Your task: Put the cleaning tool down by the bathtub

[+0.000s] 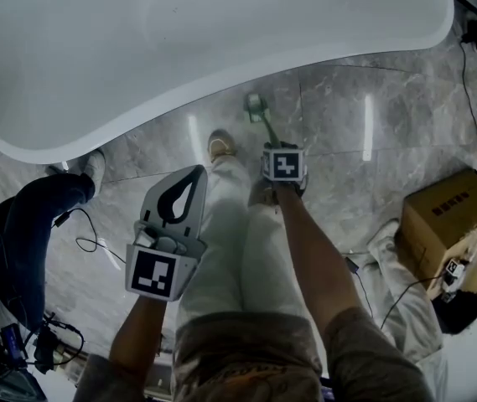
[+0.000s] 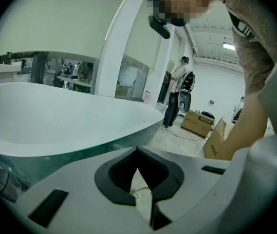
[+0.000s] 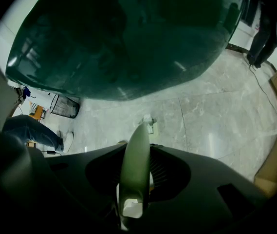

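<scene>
Beside the tub, floor level. Person is standing on the grey marble floor (image 1: 347,115), just off the curved flank of the white bathtub (image 1: 137,74).

Person's right gripper (image 3: 139,149) is pointing steeply down. The cleaning tool (image 1: 263,122), a pale green long-handled scrubber, is standing nearly upright under it. Its head seems to be resting on the tiles close to the tub wall, and its handle is running up between the jaws. Jaws are standing apart around the handle. Pads are looking slack on it rather than pinching, though on the darker left side I cannot make out a gap.

Person's left gripper (image 1: 194,176) is hanging idle at thigh height, jaws together, nothing in them.

Risks as I am reading them:
- Tool is balancing on a small head. With the jaws clearing it, the handle is likely to be toppling, either against the tub wall or onto the shoe (image 1: 220,145) just beside it.
- Tiles are looking glossy, so the head may be skidding out as the handle leans.
- If a pad is dragging on the handle while the gripper is lifting off, the tool is liable to be pulled up or flicked away from the tub.
- Handle is wanting to be laid low before the jaws are letting go fully.
</scene>
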Demonstrator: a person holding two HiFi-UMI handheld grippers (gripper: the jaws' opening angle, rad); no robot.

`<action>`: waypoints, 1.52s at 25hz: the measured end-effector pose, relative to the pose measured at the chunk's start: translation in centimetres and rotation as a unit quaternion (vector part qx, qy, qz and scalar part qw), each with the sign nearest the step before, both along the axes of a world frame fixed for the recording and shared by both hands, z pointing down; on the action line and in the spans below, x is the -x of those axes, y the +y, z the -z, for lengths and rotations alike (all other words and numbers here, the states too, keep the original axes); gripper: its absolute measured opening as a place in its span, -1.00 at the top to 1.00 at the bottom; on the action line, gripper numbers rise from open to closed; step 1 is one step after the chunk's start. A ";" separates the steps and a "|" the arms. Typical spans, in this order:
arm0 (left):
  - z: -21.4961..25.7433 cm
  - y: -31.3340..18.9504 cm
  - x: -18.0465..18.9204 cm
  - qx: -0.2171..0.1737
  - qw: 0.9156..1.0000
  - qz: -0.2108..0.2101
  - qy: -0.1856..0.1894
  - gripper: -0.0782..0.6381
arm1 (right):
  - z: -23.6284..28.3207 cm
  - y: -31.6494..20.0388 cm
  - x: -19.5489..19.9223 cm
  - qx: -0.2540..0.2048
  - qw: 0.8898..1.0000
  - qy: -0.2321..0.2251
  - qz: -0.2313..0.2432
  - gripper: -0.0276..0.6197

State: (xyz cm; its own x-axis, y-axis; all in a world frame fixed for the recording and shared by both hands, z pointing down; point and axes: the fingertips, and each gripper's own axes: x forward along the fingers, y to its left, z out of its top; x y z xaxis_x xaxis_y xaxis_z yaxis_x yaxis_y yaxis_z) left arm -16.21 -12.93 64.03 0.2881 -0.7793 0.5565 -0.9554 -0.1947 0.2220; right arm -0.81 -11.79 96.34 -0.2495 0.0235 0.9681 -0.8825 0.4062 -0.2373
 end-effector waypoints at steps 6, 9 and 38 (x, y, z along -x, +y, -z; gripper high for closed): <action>0.6 -0.1 0.1 -0.001 1.000 0.000 0.000 0.78 | 1.8 -0.9 0.1 -0.027 1.000 -0.006 0.002 0.33; 1.8 0.0 -0.1 -0.004 1.000 -0.001 -0.001 0.78 | 3.8 -0.9 0.1 -0.030 0.999 -0.019 -0.003 0.33; 27.4 3.5 -6.0 -0.033 0.996 -0.062 0.059 0.78 | 51.4 -3.2 1.4 -0.221 0.927 -0.301 0.029 0.90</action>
State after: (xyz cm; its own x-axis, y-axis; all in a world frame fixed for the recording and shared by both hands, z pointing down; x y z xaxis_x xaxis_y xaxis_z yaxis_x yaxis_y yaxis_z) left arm -10.18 -9.43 36.67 0.4444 -0.7672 0.4625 -0.8914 -0.3274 0.3134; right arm -2.23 -15.02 44.90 -0.7585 -0.3128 0.5717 -0.6180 0.6236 -0.4787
